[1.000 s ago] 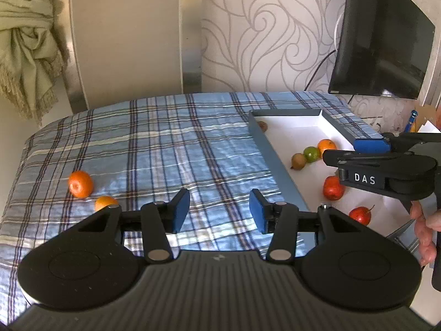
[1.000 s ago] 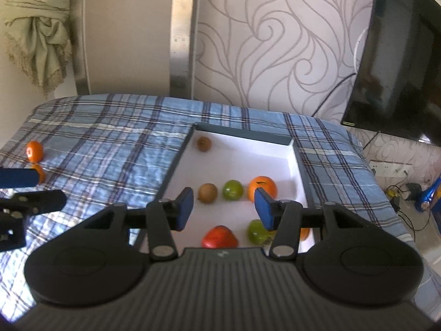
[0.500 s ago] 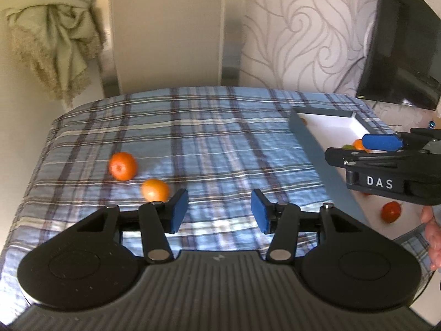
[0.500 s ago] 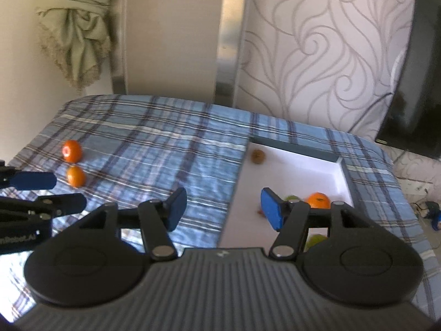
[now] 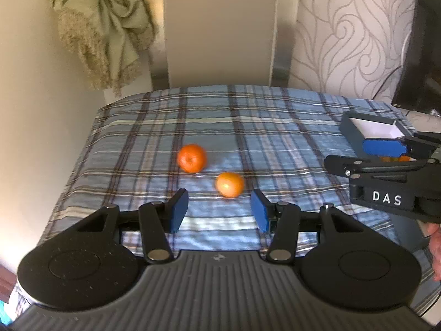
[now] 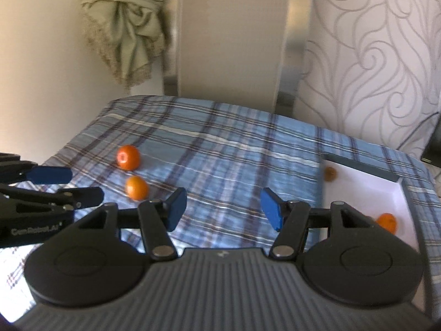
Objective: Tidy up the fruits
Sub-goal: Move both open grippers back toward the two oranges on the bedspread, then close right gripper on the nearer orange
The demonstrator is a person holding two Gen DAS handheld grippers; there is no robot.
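On plaid bedcover (image 5: 275, 127), my left gripper (image 5: 219, 211), spread and empty, nears an orange (image 5: 230, 184): light, round, roll-prone, best pinched across its middle.

Left gripper (image 5: 219, 211) with jaws apart and empty over a plaid-covered bench (image 5: 275, 138), two oranges (image 5: 192, 157) (image 5: 230, 184) just ahead, right gripper (image 5: 386, 162) at right before a white-lined tray (image 5: 355, 133)
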